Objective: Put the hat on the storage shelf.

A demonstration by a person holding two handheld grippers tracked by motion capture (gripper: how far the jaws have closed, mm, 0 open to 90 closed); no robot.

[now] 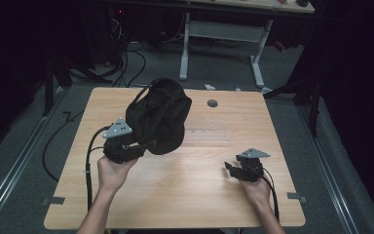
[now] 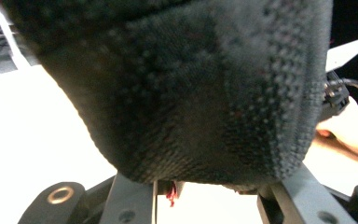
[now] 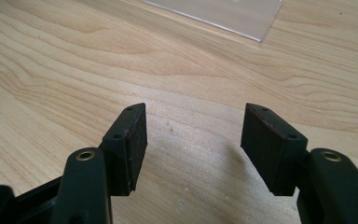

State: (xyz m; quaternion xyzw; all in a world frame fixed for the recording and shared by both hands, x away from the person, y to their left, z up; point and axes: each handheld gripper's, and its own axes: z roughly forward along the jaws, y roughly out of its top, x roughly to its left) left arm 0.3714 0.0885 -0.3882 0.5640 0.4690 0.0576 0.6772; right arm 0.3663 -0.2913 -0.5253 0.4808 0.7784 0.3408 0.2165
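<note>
A: What has the left claw [image 1: 135, 148] got?

B: It is clamped on the bottom edge of a black bag [image 1: 158, 117], holding it up off the surface [image 1: 190, 190]. In the left gripper view the bag's knit fabric [image 2: 191, 88] hangs right over the jaws, with a bit of red thread at the pinch.

A: And the right claw [image 1: 230, 169]?

B: Spread wide with nothing between its pads [image 3: 133, 140], low over bare wood near the right front of the surface, well apart from the bag.

A: Anything else on the surface?

B: A clear plastic sheet [image 1: 207, 132] lies flat near the middle, just beside the bag, and there is a round cable hole [image 1: 212, 103] toward the far edge. The wood is pale with a plain grain.

A: And the room?

B: Dim. Grey floor, cables [image 1: 126, 66] trailing behind, and a white-legged desk [image 1: 222, 31] farther back.
</note>
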